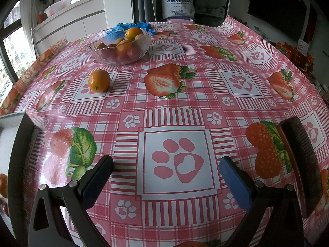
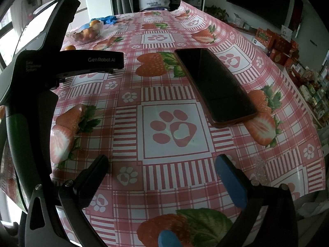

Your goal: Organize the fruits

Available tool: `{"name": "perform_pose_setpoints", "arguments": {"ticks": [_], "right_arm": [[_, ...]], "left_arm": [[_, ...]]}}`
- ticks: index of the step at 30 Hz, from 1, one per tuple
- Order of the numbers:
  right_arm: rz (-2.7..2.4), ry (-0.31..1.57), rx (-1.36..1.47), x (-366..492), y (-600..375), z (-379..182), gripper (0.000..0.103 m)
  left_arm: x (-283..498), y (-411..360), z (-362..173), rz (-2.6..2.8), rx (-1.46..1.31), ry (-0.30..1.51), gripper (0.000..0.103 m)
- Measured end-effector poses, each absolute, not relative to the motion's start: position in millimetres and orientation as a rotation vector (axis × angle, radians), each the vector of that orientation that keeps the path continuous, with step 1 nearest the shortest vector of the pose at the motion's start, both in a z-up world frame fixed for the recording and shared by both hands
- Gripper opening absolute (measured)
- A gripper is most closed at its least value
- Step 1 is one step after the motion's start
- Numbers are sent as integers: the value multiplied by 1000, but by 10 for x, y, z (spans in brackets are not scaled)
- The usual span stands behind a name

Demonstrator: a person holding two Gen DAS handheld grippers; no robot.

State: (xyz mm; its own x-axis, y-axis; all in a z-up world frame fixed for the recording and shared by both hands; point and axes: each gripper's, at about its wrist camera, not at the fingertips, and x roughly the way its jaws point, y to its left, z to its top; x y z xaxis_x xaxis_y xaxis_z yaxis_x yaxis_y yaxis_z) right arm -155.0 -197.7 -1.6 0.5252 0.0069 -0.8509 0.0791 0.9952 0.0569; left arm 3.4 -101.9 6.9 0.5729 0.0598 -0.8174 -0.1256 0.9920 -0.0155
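An orange (image 1: 99, 80) lies loose on the pink strawberry-print tablecloth (image 1: 174, 94), just in front of a glass bowl (image 1: 121, 49) holding several fruits. My left gripper (image 1: 166, 164) is open near the table's front, well short of the orange, with nothing between its fingers. In the right wrist view the bowl (image 2: 87, 33) sits far back left and the orange (image 2: 70, 47) peeks out behind the left gripper's body (image 2: 30, 78). My right gripper (image 2: 162, 164) is open and empty over the cloth.
A dark phone (image 2: 216, 86) lies on the cloth ahead right of my right gripper; its edge shows at the right in the left wrist view (image 1: 300, 164). A blue cloth (image 1: 133, 27) lies behind the bowl. Boxes (image 2: 281, 45) line the floor right of the table edge.
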Motion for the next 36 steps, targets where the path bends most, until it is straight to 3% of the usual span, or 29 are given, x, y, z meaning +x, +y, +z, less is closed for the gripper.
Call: {"name": "perform_pose_setpoints", "arguments": {"ticks": [36], "right_arm": [[-90, 1023, 119, -1572, -2021, -63, 103]], "left_arm": [[51, -1021, 62, 107, -75, 956, 103]]}}
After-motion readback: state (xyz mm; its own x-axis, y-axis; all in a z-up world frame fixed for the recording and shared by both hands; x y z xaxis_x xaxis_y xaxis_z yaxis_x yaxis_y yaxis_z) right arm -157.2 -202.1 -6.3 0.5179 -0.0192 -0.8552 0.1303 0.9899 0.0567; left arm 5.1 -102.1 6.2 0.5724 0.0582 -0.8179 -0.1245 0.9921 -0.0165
